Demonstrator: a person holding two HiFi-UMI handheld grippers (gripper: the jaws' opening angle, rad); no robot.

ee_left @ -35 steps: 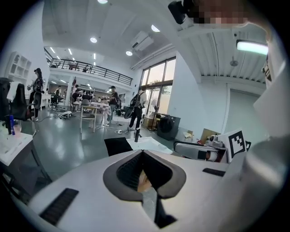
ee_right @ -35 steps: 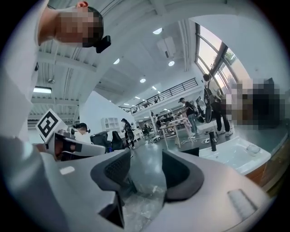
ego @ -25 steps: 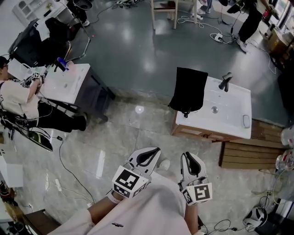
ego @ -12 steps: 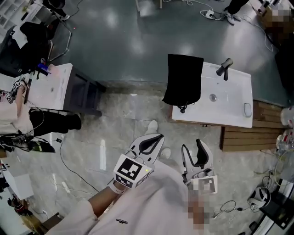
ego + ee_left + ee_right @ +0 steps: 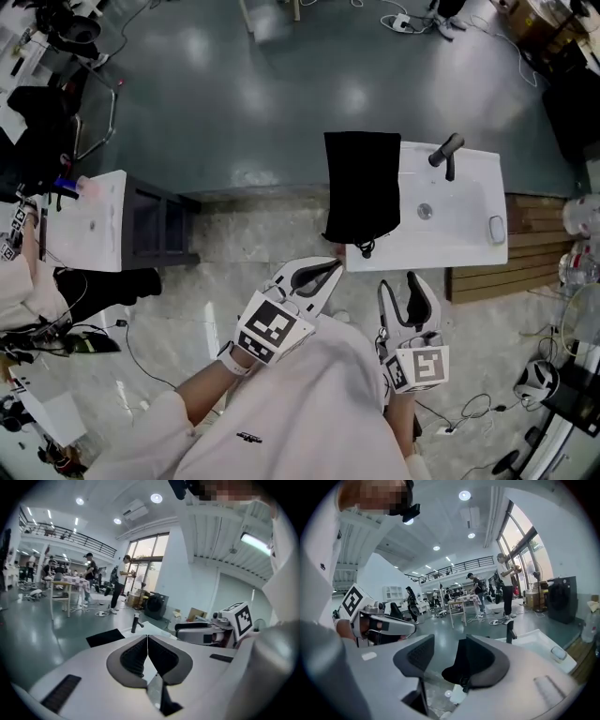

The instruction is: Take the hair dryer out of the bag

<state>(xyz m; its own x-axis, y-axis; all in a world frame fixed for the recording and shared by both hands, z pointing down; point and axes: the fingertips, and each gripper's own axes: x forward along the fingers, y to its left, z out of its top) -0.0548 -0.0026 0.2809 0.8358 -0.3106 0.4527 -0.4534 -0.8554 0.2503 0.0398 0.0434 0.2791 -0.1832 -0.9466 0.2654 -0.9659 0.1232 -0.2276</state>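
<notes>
Left tool [image 5: 328, 270] is seen with jaws pressed together, nothing pinched. Right tool [image 5: 398, 287] is spread, its jaws having just been opening, nothing between them. Both are held short of the white sink-top bench [image 5: 464, 239], apart from each other. Flat rectangular matte-black fabric bag [image 5: 361, 183] is draped over the bench's left end beside the black faucet [image 5: 445, 153], with a dark cord end hanging off its lower edge. Left tool's tips are near that edge, no contact seen. Hair dryer itself cannot be made out.
</notes>
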